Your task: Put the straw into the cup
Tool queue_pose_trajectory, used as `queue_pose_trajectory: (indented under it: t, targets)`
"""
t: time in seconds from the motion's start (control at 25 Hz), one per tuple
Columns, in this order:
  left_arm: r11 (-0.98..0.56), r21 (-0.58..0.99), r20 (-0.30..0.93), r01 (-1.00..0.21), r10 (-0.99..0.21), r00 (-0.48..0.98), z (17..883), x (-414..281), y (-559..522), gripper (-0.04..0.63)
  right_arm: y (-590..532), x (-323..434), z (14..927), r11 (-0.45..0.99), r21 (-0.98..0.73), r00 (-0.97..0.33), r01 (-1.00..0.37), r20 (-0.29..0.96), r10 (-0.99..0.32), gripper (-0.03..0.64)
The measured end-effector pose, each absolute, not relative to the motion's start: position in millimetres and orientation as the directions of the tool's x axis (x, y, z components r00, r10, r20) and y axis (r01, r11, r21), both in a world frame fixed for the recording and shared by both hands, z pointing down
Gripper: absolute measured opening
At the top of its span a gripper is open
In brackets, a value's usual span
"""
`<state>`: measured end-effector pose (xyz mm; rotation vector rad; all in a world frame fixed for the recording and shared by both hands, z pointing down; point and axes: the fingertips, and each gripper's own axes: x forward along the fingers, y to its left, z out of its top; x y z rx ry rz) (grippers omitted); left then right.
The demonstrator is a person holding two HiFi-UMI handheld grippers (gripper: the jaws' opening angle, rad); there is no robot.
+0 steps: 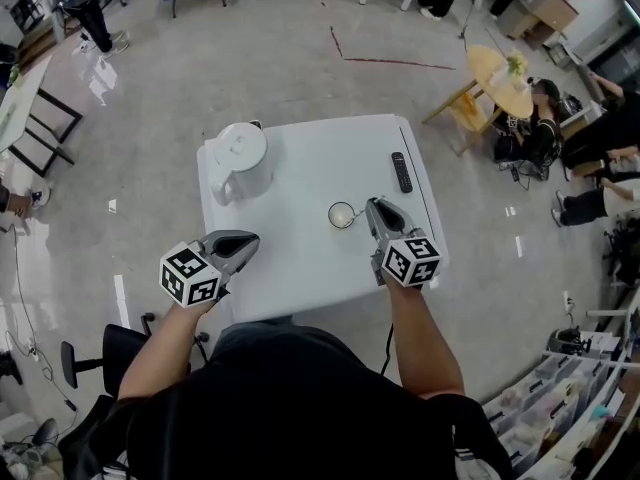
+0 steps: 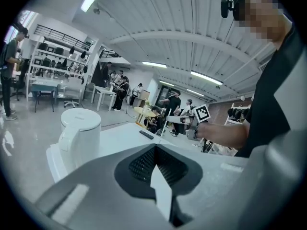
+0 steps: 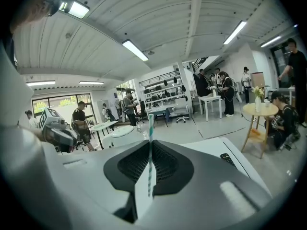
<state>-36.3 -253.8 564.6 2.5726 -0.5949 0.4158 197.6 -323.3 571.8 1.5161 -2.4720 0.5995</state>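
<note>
The right claw (image 1: pixel 371 205) is closed on the straw (image 3: pixel 150 128). In the right gripper view the thin teal-and-white straw is pinched between the two jaws, and its upper end rises above their tips. Its long axis runs across the jaws, not along them. In the left gripper view the same straw (image 2: pixel 166 122) appears as a fine line close to upright, a little tilted. In the head view it is too thin to follow.

The cup (image 1: pixel 341 214) stands on the white desk (image 1: pixel 320 158), nearer the right edge than the left and about halfway between the far edge and the near edge. Its open mouth faces up. It lies just beside the tip of the right claw, on the claw's left side. I cannot tell if they touch.

The left claw (image 1: pixel 250 240) is closed with nothing between its jaws. It hovers over the near left part of the desk, well apart from the cup. The right hand is therefore clearly nearer.

I judge that the coming move is a short shift to the left, so that the lower end of the straw comes over the mouth, and then a descent.

A kettle (image 1: pixel 243 158) stands at the far left corner and a remote (image 1: pixel 400 171) lies by the right edge. Both are out of the way.
</note>
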Motion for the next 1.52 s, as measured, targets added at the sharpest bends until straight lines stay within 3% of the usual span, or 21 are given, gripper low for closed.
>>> queue_pose_trajectory:
  t: [1.52]
  targets:
    - [-0.742,0.430,0.433,-0.514,-0.329,0.839,607,-48,-283,0.001,-369,208,689,0.308,-0.298,-0.424,-0.903,0.514,-0.746,0.044]
